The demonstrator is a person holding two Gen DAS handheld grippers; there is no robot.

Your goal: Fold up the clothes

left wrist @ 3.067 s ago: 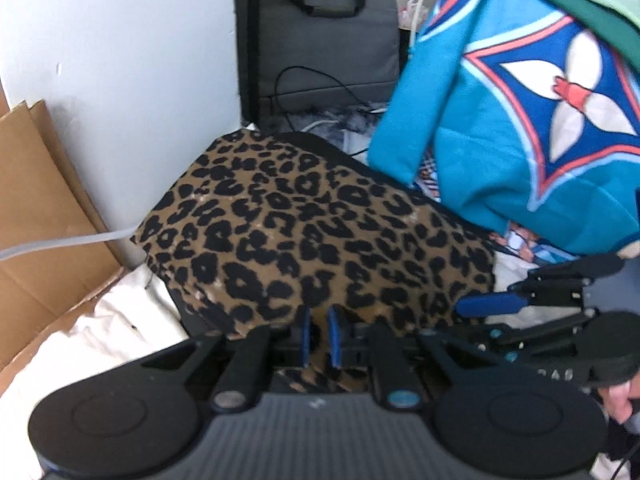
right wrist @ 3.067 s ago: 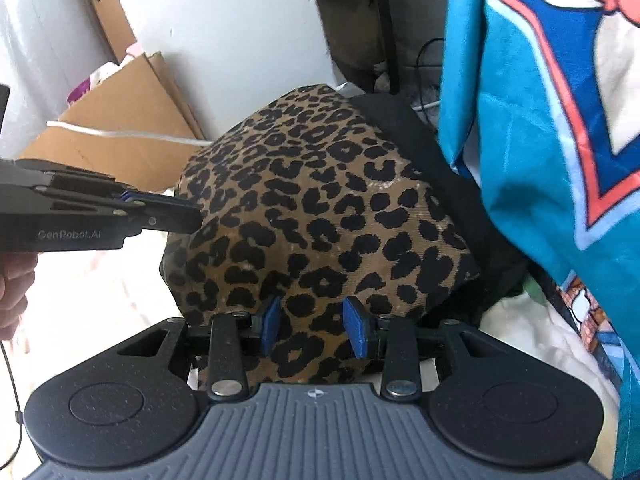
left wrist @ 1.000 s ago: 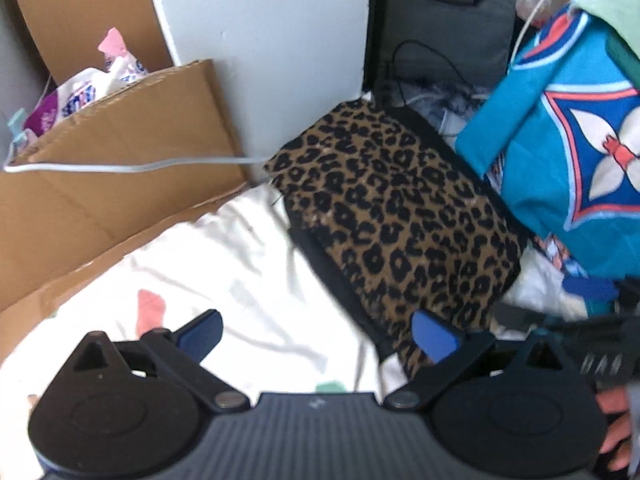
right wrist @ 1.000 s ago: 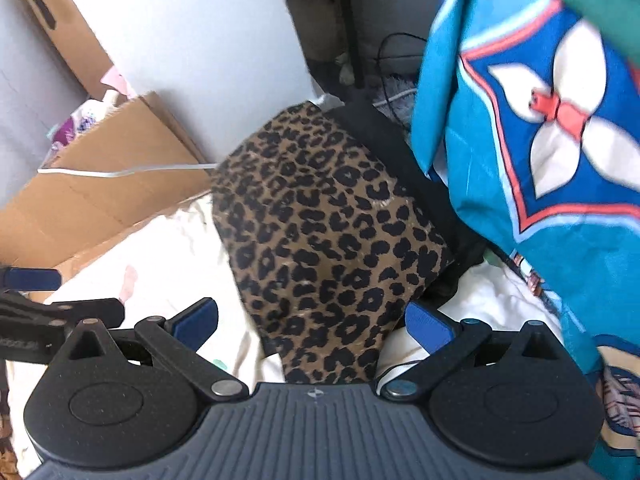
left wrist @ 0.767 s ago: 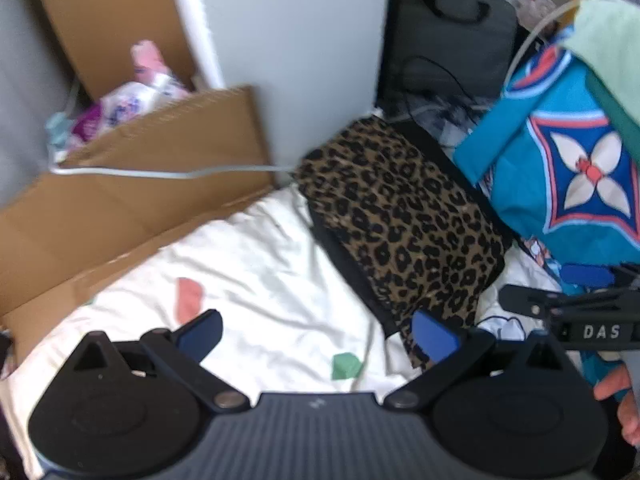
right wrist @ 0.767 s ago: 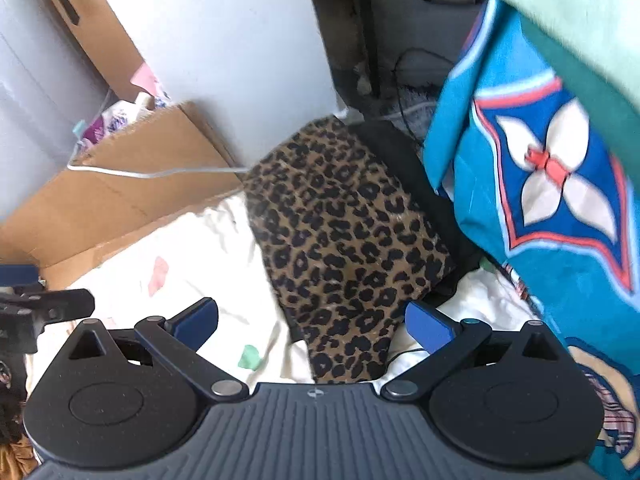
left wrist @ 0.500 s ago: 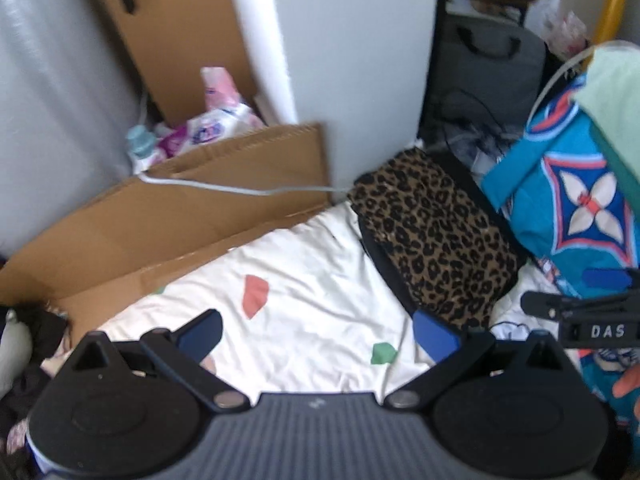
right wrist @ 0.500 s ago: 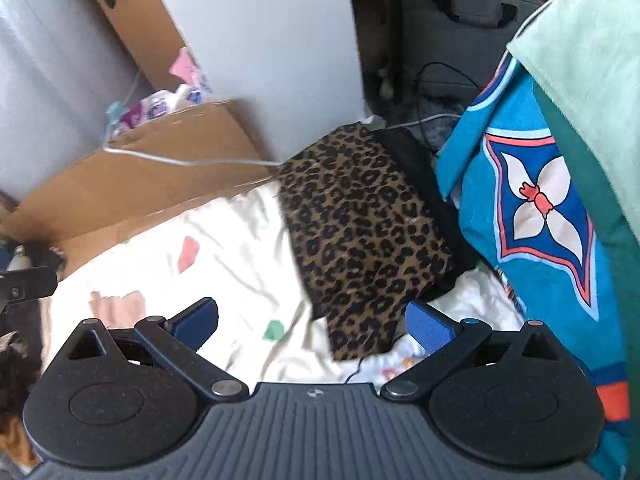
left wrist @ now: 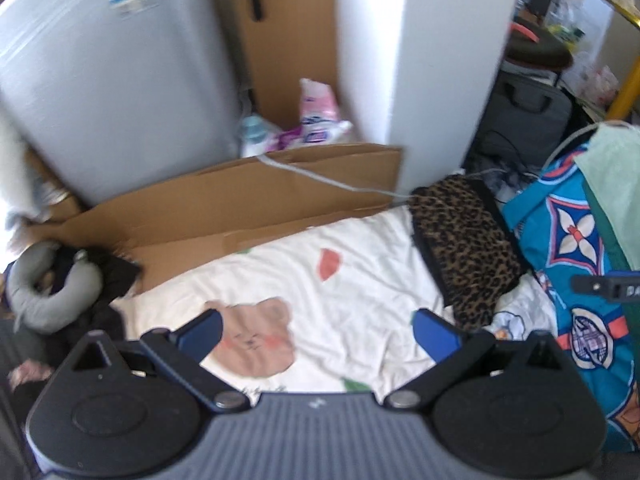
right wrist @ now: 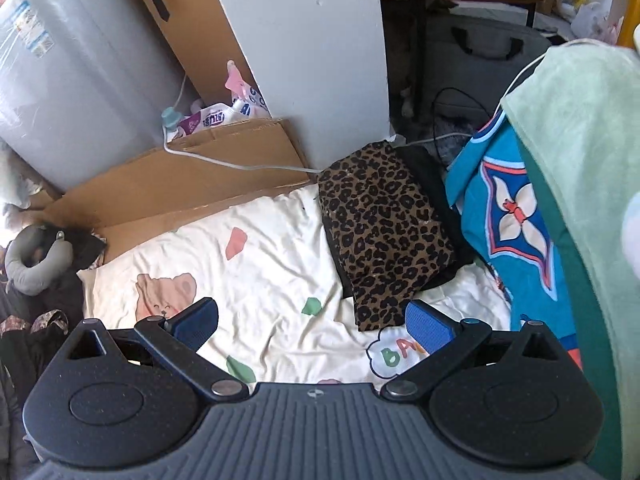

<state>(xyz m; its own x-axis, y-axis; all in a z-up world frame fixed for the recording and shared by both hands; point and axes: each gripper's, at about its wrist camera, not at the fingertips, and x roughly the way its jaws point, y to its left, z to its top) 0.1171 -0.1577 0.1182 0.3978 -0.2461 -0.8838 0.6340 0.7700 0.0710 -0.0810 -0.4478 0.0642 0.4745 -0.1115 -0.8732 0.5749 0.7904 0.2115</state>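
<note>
Leopard-print garment (right wrist: 384,236), folded at two o'clock, looks soft, limp; grip its near hem. Left gripper (left wrist: 316,332) and right gripper (right wrist: 312,322) gape empty.

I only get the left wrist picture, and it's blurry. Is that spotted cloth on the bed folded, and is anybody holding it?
Observer: The right wrist view is sharp. The leopard-print garment lies as a flat folded rectangle, and the right gripper is wide open with nothing between its fingers.
Operator: What's the dark edge around it?
Observer: A black garment lies underneath and sticks out along the leopard piece's right side.
Operator: And the blob on the bedsheet near it?
Observer: On the bedsheet it is a printed cloud with coloured letters starting "BA"; the rest is hidden behind the gripper.
</note>
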